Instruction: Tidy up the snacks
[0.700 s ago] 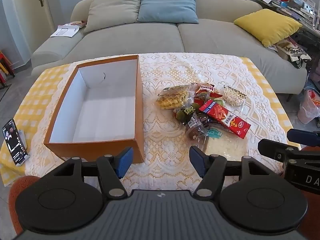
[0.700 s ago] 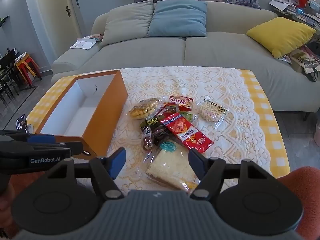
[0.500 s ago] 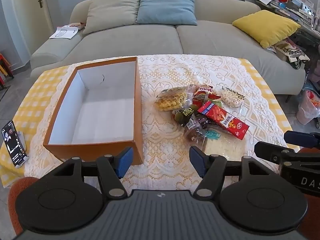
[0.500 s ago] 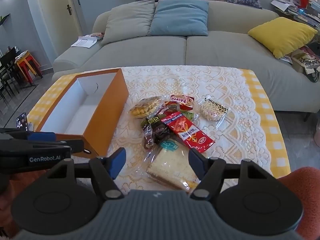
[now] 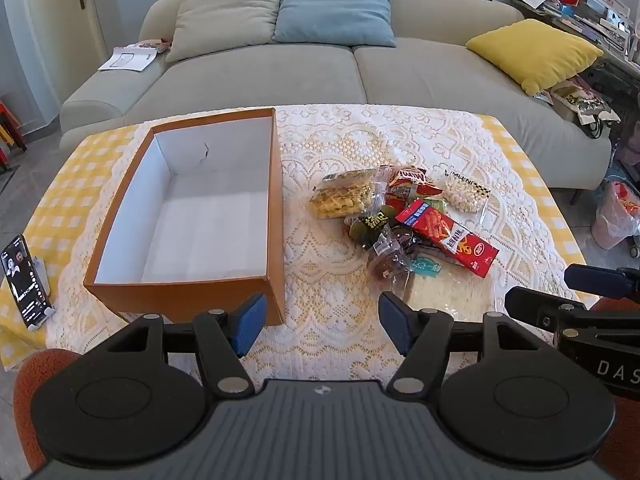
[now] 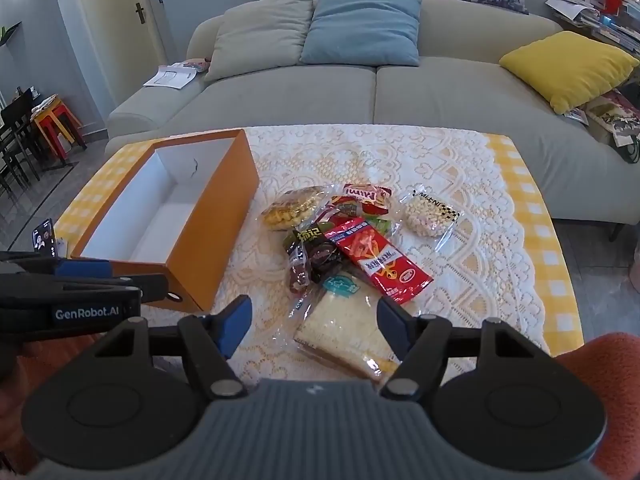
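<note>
nothing is packed yet: the orange box (image 5: 276,216) stands empty on the worktop (image 5: 332,280), the snack pile (image 6: 344,248) just beside it. both the left tongs (image 5: 319,322) and right tongs (image 6: 314,322) hover spread, holding nothing. the sandwich pack (image 6: 340,328) lies nearest the right tongs (likely first pick); next is a descent and pinch.

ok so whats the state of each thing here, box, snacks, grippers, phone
orange box: open, no lid, nothing inside
snack pile: heaped on the lace cloth right of the box, none boxed yet
sandwich pack: sealed, flat, nearest the right gripper
red stick-snack pack: sealed, lying on top of the pile
left gripper: open, holding nothing
right gripper: open, holding nothing
phone: screen on, propped up
</note>
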A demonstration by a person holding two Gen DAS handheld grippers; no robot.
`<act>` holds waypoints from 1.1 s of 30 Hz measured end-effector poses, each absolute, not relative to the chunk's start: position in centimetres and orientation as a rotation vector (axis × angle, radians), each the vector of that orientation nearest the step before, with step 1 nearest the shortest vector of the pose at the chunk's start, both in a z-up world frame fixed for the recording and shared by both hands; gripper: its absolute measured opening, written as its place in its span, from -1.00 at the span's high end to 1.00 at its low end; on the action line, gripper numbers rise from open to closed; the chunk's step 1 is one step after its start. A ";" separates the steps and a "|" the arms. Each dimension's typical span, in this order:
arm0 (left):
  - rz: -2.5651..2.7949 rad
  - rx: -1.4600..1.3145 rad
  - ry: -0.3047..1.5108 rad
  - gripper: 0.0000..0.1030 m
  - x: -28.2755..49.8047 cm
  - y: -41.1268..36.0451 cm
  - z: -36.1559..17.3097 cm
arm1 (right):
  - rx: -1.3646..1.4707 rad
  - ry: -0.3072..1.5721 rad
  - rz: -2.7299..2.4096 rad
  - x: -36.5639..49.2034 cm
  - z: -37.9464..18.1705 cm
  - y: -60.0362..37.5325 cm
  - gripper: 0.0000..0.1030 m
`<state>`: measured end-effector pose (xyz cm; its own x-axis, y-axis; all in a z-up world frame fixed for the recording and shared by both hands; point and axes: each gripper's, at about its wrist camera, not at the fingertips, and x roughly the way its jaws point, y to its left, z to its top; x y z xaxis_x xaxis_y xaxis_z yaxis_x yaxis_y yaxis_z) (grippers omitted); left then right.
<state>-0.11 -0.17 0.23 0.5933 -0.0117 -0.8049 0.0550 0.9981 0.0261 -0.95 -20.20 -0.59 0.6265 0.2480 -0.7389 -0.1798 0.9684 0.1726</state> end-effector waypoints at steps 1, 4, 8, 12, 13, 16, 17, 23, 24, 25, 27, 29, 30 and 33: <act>-0.039 0.050 0.935 -0.48 -0.1 -0.2 0.2 | 0.084 0.859 0.246 -0.9 -0.6 -20.2 -0.32; -0.040 0.049 0.934 -0.48 -0.1 -0.1 0.2 | 0.084 0.860 0.248 -0.9 -0.6 -20.3 -0.32; -0.040 0.048 0.935 -0.48 -0.1 -0.1 0.2 | 0.086 0.865 0.250 -0.8 -0.6 -20.2 -0.32; -0.040 0.049 0.935 -0.48 -0.1 -0.1 0.2 | 0.087 0.867 0.251 -0.8 -0.6 -20.1 -0.32; -0.041 0.049 0.934 -0.48 -0.1 -0.1 0.2 | 0.085 0.867 0.252 -0.9 -0.6 -20.1 -0.32; -0.039 0.048 0.935 -0.48 -0.1 -0.1 0.2 | 0.085 0.867 0.254 -0.7 -0.6 -20.1 -0.32; -0.039 0.048 0.935 -0.48 -0.1 -0.1 0.2 | 0.085 0.867 0.254 -0.7 -0.6 -20.1 -0.32; -0.037 0.044 0.940 -0.48 0.0 -0.1 -0.1 | 0.085 0.866 0.253 -0.7 -0.6 -20.1 -0.32; -0.038 0.044 0.941 -0.48 0.0 -0.1 -0.1 | 0.084 0.867 0.253 -0.7 -0.6 -20.1 -0.32; -0.039 0.043 0.941 -0.48 0.0 -0.1 -0.1 | 0.085 0.867 0.254 -0.7 -0.6 -20.1 -0.32; -0.038 0.044 0.941 -0.48 0.1 -0.1 -0.1 | 0.084 0.867 0.254 -0.7 -0.7 -20.0 -0.32; -0.038 0.043 0.941 -0.48 0.0 0.0 -0.1 | 0.083 0.869 0.252 -0.7 -0.7 -20.0 -0.32; -0.039 0.043 0.941 -0.48 0.0 0.0 -0.1 | 0.083 0.869 0.253 -0.7 -0.7 -20.0 -0.32; -0.039 0.043 0.941 -0.48 0.0 -0.1 -0.1 | 0.081 0.872 0.253 -0.6 -0.7 -19.9 -0.32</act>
<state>0.02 -0.07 -0.12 0.5881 -0.0146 -0.8087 0.0518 0.9985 0.0197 -0.62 -19.91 -0.68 0.6152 0.2527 -0.7468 -0.1866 0.9670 0.1735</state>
